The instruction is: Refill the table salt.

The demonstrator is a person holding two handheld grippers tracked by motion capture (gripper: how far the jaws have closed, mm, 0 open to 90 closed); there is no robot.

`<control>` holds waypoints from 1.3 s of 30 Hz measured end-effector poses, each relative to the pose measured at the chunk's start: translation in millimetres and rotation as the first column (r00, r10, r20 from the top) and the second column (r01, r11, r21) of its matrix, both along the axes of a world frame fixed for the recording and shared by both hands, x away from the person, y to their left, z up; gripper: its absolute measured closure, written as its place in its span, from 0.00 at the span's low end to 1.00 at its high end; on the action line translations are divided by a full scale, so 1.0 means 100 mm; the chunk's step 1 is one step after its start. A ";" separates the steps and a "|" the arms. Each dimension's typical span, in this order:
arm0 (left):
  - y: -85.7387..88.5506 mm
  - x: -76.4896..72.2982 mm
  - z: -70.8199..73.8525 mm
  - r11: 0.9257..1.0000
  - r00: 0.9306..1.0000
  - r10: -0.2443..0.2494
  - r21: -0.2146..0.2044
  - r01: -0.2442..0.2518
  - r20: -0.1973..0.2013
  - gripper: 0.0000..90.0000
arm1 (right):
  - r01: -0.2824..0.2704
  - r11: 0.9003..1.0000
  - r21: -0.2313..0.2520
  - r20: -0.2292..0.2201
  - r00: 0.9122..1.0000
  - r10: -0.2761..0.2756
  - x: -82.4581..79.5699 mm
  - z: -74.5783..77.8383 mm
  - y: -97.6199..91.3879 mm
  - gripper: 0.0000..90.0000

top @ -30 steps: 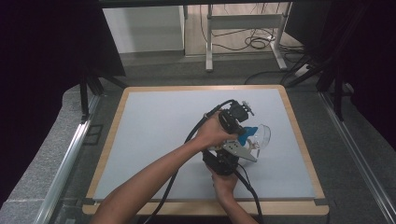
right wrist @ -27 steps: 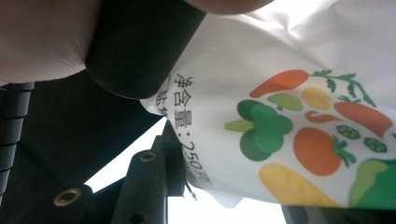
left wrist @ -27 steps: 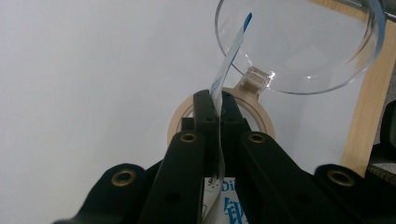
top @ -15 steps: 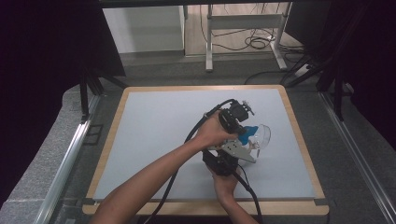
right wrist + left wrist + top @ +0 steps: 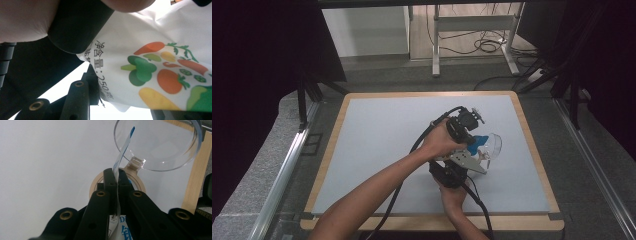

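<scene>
Table (image 5: 377, 150): pale grey top with a wooden border, seen from the high view; both forearms come in from the near edge and meet right of centre. Left hand (image 5: 441, 142) holds the left gripper (image 5: 469, 131), which points toward the far right; right hand (image 5: 455, 194) holds the right gripper (image 5: 451, 175) just nearer the person, directly below the left one, a grey three-cornered plate (image 5: 468, 162) between them. Bag (image 5: 155, 72): white plastic pouch printed with vegetables and black Chinese text, held between the two grippers above the table; its blue-edged top (image 5: 478, 140) sits just beside a clear glass bowl (image 5: 160, 145). Bowl tilted, mouth toward the left gripper's camera, resting right of the grippers near the table's right border. Roll of tan tape (image 5: 136, 178) lies flat on the table, touching or just under the bowl's rim. Left gripper: jaws closed tight on the thin edge of the bag, which rises between them. Right gripper: one jaw pressed against the bag's lower edge, the other jaw hidden; cannot tell how far open.
</scene>
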State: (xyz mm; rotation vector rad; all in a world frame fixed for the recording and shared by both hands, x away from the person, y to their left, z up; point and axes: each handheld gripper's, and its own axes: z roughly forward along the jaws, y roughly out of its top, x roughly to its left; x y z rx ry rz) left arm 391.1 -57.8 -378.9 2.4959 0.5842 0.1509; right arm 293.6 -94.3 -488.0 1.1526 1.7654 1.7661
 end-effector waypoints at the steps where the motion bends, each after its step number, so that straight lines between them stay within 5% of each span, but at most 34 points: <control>1: 0.01 0.00 0.00 1.000 1.000 0.004 -0.002 -0.004 -0.001 1.00 | 0.000 1.000 0.000 -0.001 1.000 0.000 0.00 0.00 0.00 0.71; 14: 0.10 0.01 0.00 1.000 1.000 0.013 -0.011 -0.014 -0.007 1.00 | -0.017 1.000 -0.014 0.000 1.000 0.017 -0.03 -0.06 0.05 0.70; 31: 0.23 -0.04 -0.03 0.996 0.999 0.028 -0.080 -0.030 -0.020 1.00 | 0.014 1.000 -0.021 -0.040 0.999 -0.015 -0.15 -0.17 0.10 0.68; 39: 0.30 -0.03 -0.10 0.992 0.999 0.038 -0.116 -0.041 -0.026 1.00 | 0.013 0.997 -0.076 -0.049 0.999 -0.016 -0.16 -0.24 0.09 0.67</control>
